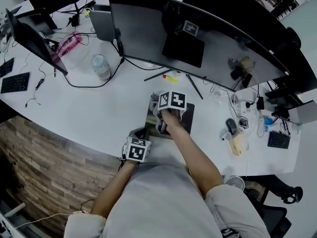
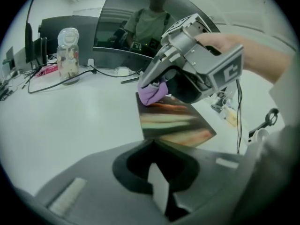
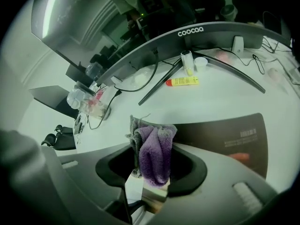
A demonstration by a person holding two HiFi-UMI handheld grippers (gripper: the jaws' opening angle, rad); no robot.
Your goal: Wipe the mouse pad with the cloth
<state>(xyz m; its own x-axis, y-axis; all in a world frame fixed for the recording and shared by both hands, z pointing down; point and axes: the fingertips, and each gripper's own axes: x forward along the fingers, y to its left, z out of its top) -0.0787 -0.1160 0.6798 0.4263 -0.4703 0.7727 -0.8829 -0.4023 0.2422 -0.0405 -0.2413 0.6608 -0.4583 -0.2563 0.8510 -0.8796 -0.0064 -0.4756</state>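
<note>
Person wears a light grey short-sleeved shirt. Left gripper and right gripper: grey housings, black-and-white marker cubes.

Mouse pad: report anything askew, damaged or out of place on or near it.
Nothing looks damaged or spilled. The mouse pad lies flat on the desk, and the purple cloth is bunched in the right gripper's tongs over one end of it. The only oddity is a yellow tube lying on its side under the monitor.
</note>
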